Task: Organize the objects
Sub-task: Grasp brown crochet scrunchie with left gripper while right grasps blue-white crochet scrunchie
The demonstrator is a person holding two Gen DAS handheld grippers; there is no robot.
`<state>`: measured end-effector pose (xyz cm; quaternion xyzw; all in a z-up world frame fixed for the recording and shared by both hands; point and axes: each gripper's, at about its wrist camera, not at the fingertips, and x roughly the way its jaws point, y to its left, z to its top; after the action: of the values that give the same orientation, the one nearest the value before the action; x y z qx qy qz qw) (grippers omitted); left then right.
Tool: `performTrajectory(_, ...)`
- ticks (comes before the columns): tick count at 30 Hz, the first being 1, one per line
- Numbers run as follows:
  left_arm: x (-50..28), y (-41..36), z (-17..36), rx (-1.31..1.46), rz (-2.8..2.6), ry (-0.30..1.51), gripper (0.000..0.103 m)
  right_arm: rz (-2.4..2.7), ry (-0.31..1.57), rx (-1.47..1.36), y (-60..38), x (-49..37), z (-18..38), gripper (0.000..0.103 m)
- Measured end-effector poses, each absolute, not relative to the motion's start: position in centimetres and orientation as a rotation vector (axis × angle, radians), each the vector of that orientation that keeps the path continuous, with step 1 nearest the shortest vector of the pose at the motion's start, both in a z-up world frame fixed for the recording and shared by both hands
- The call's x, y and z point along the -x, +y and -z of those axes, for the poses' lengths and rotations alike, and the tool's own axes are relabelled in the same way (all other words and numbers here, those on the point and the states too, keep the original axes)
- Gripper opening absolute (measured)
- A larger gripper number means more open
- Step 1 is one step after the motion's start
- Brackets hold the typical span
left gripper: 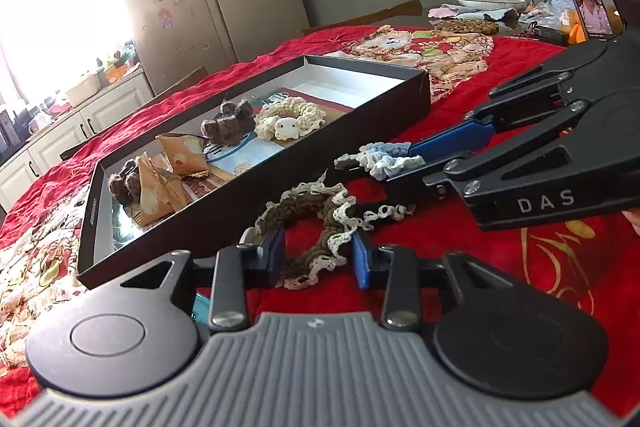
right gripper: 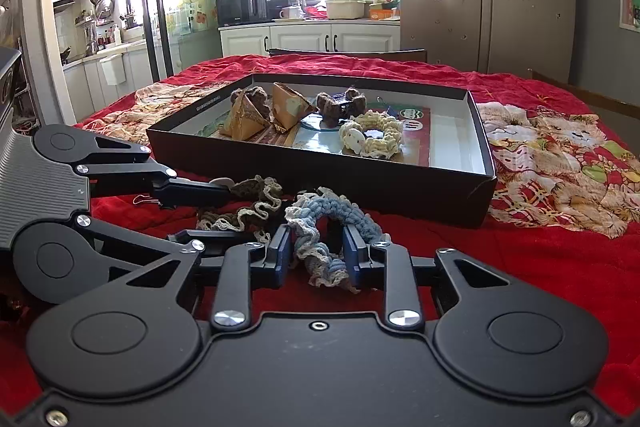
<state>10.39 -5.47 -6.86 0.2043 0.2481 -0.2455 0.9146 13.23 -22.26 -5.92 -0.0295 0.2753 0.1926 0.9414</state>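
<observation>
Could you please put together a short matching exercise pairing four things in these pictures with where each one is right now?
Things:
1. brown crochet scrunchie
2. blue crochet scrunchie
3. cream crochet scrunchie
4. phone

Places:
A. inside the black box
B. between the left tongs, on the red cloth
C. propped upright at the far end of the table
D. between the right tongs, on the red cloth

Pairs: 1-B, 2-D, 3-A, 4-C
</observation>
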Motion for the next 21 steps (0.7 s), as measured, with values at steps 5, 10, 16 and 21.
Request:
performTrajectory(5, -10.43, -5.51, 6.89, -0.418, 0.511, 0.515, 0.032, -0.397, 0.569, 0.049, -22.30, -13.31, 6.03, 0.022)
performTrajectory(10, -10.40, -5.48, 6.91, -0.411, 0.520, 0.520, 0.027, -0.402, 0.574, 0.046, -22.27, -13.38, 6.09, 0.018)
performTrajectory(16, -10.58, -5.21, 6.89, -0.393, 0.514, 0.533, 0.018, -0.404, 0.574, 0.042, -22.31, -13.33, 6.09, 0.014)
performTrajectory(21, -10.62, -4.94, 6.72, -0.370, 0.517, 0.534, 0.015, -0.404, 0.572, 0.031, -22.40, -13.27, 6.07, 0.012)
